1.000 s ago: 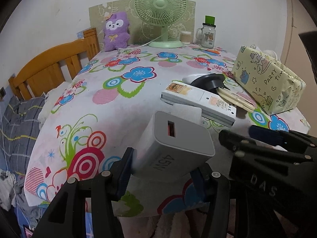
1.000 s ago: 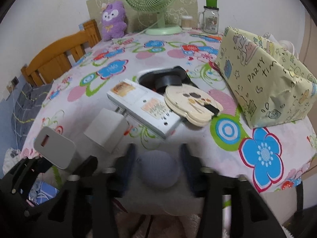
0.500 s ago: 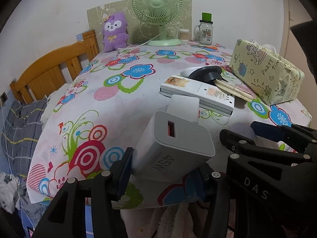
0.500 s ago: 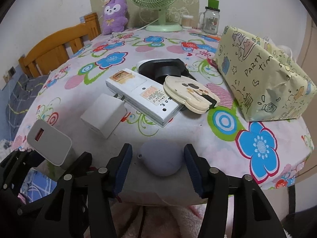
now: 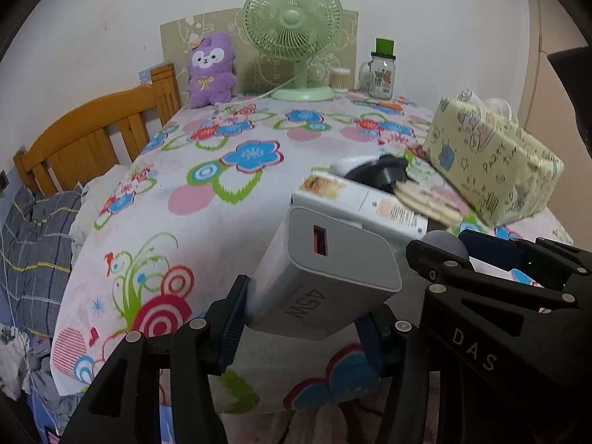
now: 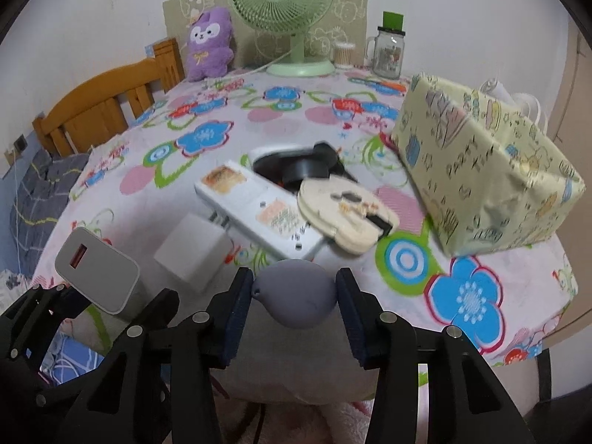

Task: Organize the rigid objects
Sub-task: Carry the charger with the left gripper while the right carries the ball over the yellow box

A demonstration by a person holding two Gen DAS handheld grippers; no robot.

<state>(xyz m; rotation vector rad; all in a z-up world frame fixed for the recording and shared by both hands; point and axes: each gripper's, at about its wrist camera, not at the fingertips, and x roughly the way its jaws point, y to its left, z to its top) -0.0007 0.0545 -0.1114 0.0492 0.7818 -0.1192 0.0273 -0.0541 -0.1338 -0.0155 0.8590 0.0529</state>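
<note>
My left gripper [image 5: 307,314] is shut on a white 45W charger [image 5: 333,270], held tilted above the near edge of the flowered table [image 5: 207,199]; the charger [image 6: 96,270] also shows at the lower left of the right wrist view. My right gripper [image 6: 294,298] is closing, and its blue pads [image 6: 240,303] press both sides of a grey rounded object [image 6: 296,285] at the table's near edge. A white cube adapter [image 6: 192,248], a white power strip [image 6: 255,207], a cream case [image 6: 344,211] and a black object [image 6: 303,170] lie just beyond.
A yellow patterned box [image 6: 481,162] fills the right side. At the far edge stand a green fan [image 6: 285,0], a purple plush [image 6: 209,42] and a glass jar [image 6: 388,51]. A wooden headboard [image 6: 103,107] and bedding lie to the left.
The right gripper's jaws have narrowed from apart to pressing on the grey rounded object. The left gripper has kept its hold on the charger and barely moved.
</note>
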